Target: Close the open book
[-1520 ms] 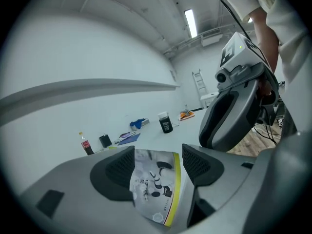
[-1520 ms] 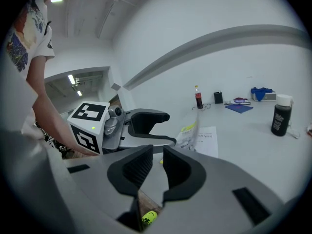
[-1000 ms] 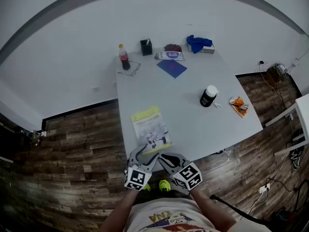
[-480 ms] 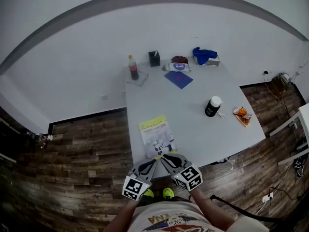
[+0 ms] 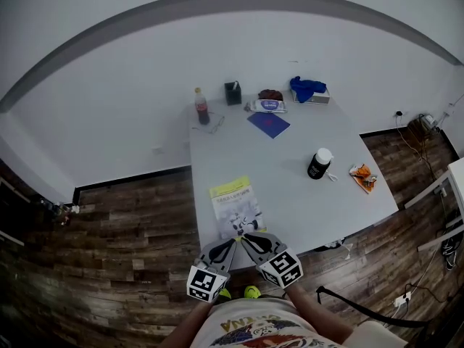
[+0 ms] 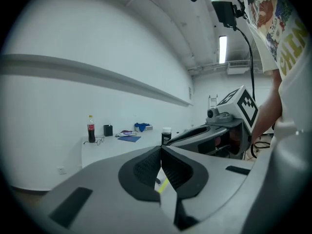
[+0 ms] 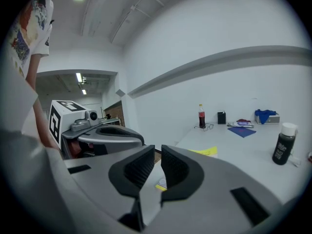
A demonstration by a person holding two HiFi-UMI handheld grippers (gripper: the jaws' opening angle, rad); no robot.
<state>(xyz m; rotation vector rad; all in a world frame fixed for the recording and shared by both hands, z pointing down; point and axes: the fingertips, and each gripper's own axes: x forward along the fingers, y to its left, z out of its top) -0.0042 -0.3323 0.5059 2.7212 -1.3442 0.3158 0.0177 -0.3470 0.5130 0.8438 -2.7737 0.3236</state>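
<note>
- The left hand-held gripper is shut now, its dark ribbed pads meeting at the tips with nothing between them. A second ago its jaws stand spread wide over the near end of the book.
- The right hand-held gripper looks unchanged. Its jaws are a narrow slit apart in the right gripper view, with nothing between them.
- Both hand-held grippers sit slightly higher than a second ago. They are side by side at the near edge of the white table, with their tips just over the near end of the book. I cannot tell whether they touch it.
- The thin book with a yellow and white cover lies flat near the front left corner of the table. It shows one cover face and no spread of pages.
- A yellow strip of the book's cover shows below the closed pads in the left gripper view.
- My reading is that the book is already closed and the task is at its end. The left jaws closing on nothing, with both hands lifting, suggests letting go and backing off.
- At most, the flat cover needs a quick check that it is not springing open.
</note>
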